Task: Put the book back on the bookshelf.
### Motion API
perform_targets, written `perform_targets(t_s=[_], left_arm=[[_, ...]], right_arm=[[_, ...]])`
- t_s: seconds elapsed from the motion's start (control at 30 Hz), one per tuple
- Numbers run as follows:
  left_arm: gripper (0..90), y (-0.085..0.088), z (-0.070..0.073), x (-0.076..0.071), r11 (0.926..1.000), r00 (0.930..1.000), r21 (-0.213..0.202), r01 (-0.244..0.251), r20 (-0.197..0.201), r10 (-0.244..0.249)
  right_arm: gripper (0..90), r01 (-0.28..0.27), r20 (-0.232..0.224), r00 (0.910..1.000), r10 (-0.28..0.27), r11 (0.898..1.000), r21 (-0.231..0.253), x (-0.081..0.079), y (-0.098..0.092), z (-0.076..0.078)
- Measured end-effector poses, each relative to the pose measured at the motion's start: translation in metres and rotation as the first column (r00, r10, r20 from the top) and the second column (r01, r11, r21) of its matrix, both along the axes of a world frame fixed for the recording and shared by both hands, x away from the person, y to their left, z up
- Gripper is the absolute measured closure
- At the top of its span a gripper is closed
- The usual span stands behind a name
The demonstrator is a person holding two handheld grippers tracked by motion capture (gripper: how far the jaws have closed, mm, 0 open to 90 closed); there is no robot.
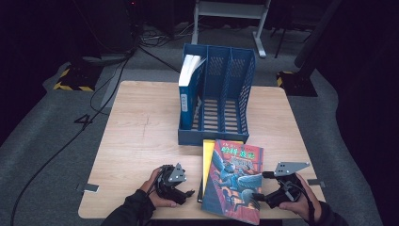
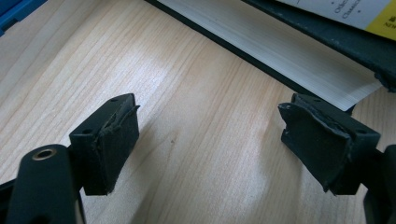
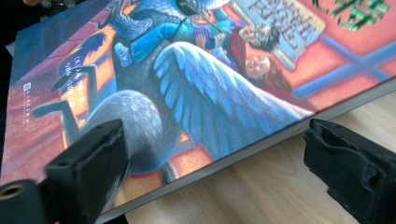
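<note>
Two books lie stacked at the table's front. A colourful illustrated book [image 1: 235, 179] rests on a yellow one [image 1: 208, 155]. My left gripper [image 1: 189, 192] sits on the table just left of the stack, open. In the left gripper view its jaws [image 2: 210, 126] stand wide over bare wood, and the lower book's white page edge [image 2: 280, 51] runs just beyond the right jaw. My right gripper [image 1: 258, 197] is at the stack's right side, open. In the right gripper view the gripper [image 3: 217, 135] straddles the illustrated book's [image 3: 196, 88] edge, one jaw over the cover and one over the table, neither pressing.
A blue three-slot file rack [image 1: 211, 138] stands at mid-table behind the books, with a blue book [image 1: 188, 89] upright in its left slot. The wooden table [image 1: 141, 141] ends just behind my hands. Cables and a metal stand [image 1: 230, 12] lie on the floor beyond.
</note>
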State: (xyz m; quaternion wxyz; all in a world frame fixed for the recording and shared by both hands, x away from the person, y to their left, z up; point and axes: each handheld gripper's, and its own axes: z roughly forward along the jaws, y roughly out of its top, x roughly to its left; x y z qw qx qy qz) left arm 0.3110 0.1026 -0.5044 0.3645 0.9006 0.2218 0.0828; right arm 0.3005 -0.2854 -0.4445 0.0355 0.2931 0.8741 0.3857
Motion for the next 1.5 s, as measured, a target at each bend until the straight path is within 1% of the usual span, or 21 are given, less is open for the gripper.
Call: perform_targets(t_s=[0.07,0.17,0.23,0.33,0.43,0.5,0.57,0.6,0.67,0.73,0.83,0.87,0.9,1.0,1.1,1.2,1.23,1.3,1.4,1.43,1.5], left_arm=[[17.9,0.0,0.0,0.0,1.0,1.0,-0.001,0.001,-0.001,-0.001],[18.0,-0.001,0.0,0.001,1.0,1.0,0.0,0.005,-0.003,-0.005],[18.0,-0.001,0.001,0.001,1.0,1.0,0.005,0.006,-0.003,-0.006],[18.1,-0.002,0.002,0.003,0.9999,1.0,0.014,0.008,-0.007,-0.007],[19.6,-0.001,0.002,0.006,0.9997,0.9998,0.017,-0.017,-0.004,0.017],[20.6,-0.001,0.002,0.011,0.9988,0.9989,0.014,-0.046,-0.004,0.046],[22.6,0.0,0.003,0.015,0.9977,0.9977,0.012,-0.067,-0.003,0.067],[24.0,0.001,0.003,0.018,0.9968,0.9967,0.001,-0.081,-0.009,0.081],[24.6,0.003,0.004,0.024,0.9952,0.9951,-0.017,-0.097,-0.021,0.096],[25.1,0.004,0.007,0.03,0.994,0.9946,-0.038,-0.103,-0.016,0.102],[25.0,0.001,0.01,0.034,0.9939,0.9947,-0.039,-0.103,0.002,0.103],[25.4,0.001,0.011,0.036,0.9945,0.9951,-0.035,-0.098,0.011,0.099],[25.8,0.0,0.011,0.038,0.9941,0.9945,-0.03,-0.105,0.006,0.105],[26.4,0.001,0.011,0.043,0.991,0.9912,-0.025,-0.132,0.013,0.132],[26.5,0.002,0.014,0.049,0.9874,0.9882,-0.046,-0.151,0.02,0.152],[27.5,0.002,0.017,0.053,0.9863,0.9881,-0.069,-0.15,0.022,0.152],[29.4,0.002,0.017,0.054,0.9872,0.9897,-0.076,-0.14,0.017,0.142],[30.3,0.0,0.016,0.058,0.9888,0.9905,-0.06,-0.137,0.006,0.137],[30.4,-0.002,0.016,0.063,0.9861,0.989,-0.076,-0.148,-0.008,0.148],[30.4,-0.003,0.017,0.065,0.9849,0.9889,-0.089,-0.148,-0.008,0.148],[31.2,-0.004,0.017,0.068,0.984,0.9884,-0.094,-0.151,-0.008,0.151]], right_arm=[[7.7,0.001,-0.008,1.0,-0.001,1.0,0.002,0.001,0.0,0.0],[13.2,0.011,0.0,0.9999,-0.011,0.999,0.03,0.004,-0.002,0.0],[15.8,0.012,0.025,0.9996,-0.013,0.999,0.039,0.005,-0.002,0.003],[16.1,-0.006,0.06,0.9982,0.004,0.999,0.045,0.006,-0.001,0.009],[19.1,-0.007,0.087,0.9962,0.001,0.998,0.065,0.01,0.0,0.013],[22.5,-0.024,0.099,0.995,0.015,0.996,0.09,0.013,0.003,0.015],[26.8,-0.038,0.101,0.9945,0.027,0.993,0.109,0.014,0.008,0.015],[28.5,-0.052,0.097,0.9945,0.041,0.992,0.111,0.015,0.012,0.014],[29.6,-0.085,0.093,0.9927,0.076,0.992,0.09,0.014,0.022,0.011],[37.5,-0.097,0.09,0.992,0.089,0.992,0.083,0.015,0.028,0.009],[52.0,-0.108,0.064,0.9929,0.1,0.985,0.133,0.021,0.029,0.005],[54.4,-0.111,0.055,0.9931,0.104,0.982,0.15,0.023,0.029,0.004],[55.8,-0.115,0.053,0.9928,0.107,0.981,0.159,0.024,0.03,0.002],[59.8,-0.129,0.065,0.9906,0.12,0.978,0.166,0.027,0.032,0.001],[62.6,-0.143,0.081,0.9882,0.13,0.975,0.173,0.031,0.038,-0.001],[64.9,-0.158,0.09,0.9856,0.143,0.971,0.178,0.035,0.043,-0.002],[65.1,-0.164,0.094,0.9843,0.149,0.971,0.176,0.036,0.045,-0.002],[65.7,-0.175,0.101,0.982,0.159,0.969,0.172,0.037,0.047,-0.002],[65.9,-0.182,0.108,0.9803,0.166,0.969,0.167,0.038,0.05,-0.002],[66.1,-0.186,0.111,0.9794,0.169,0.969,0.164,0.038,0.05,-0.001],[66.4,-0.19,0.119,0.9779,0.172,0.969,0.16,0.038,0.052,-0.001]])
